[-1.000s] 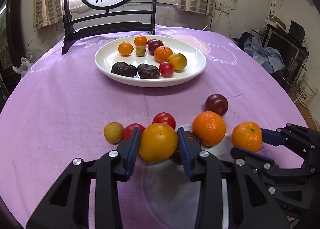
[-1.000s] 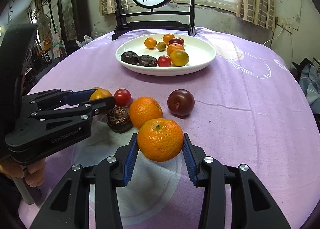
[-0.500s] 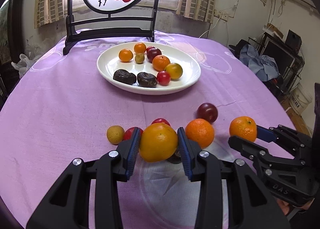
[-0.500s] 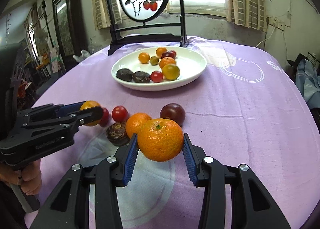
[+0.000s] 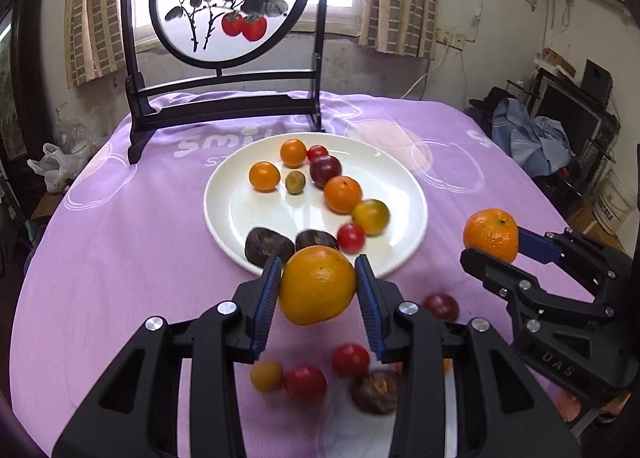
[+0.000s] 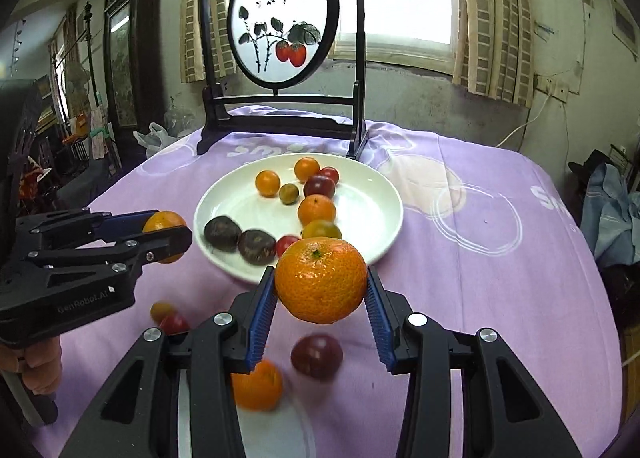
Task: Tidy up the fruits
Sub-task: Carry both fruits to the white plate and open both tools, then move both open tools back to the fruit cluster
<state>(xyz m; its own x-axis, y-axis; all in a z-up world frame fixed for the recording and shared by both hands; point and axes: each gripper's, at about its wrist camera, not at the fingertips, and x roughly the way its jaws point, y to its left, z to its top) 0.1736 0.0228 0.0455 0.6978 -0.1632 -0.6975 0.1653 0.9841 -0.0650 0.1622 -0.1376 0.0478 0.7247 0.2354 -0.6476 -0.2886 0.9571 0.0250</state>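
Two fruits are aloft at once: your left gripper (image 5: 317,285) has its jaws clamped on a yellow-orange orange (image 5: 317,285), and your right gripper (image 6: 321,287) has its jaws clamped on a mandarin (image 6: 321,281). Both hang above the purple-clothed surface (image 5: 120,258), just short of the near rim of the white plate (image 5: 396,178). That plate already carries oranges, tomatoes, plums and two dark fruits clustered left of centre, with bare space on its right. Several loose fruits lie on the cloth beneath you, among them a red tomato (image 5: 351,360) and a dark plum (image 6: 317,356). Risk, in my judgement: releasing from height would let round fruit roll off the shallow rim or knock the settled pieces. Converging both grippers on the same spot invites a collision; lower each into clear plate before loosening.
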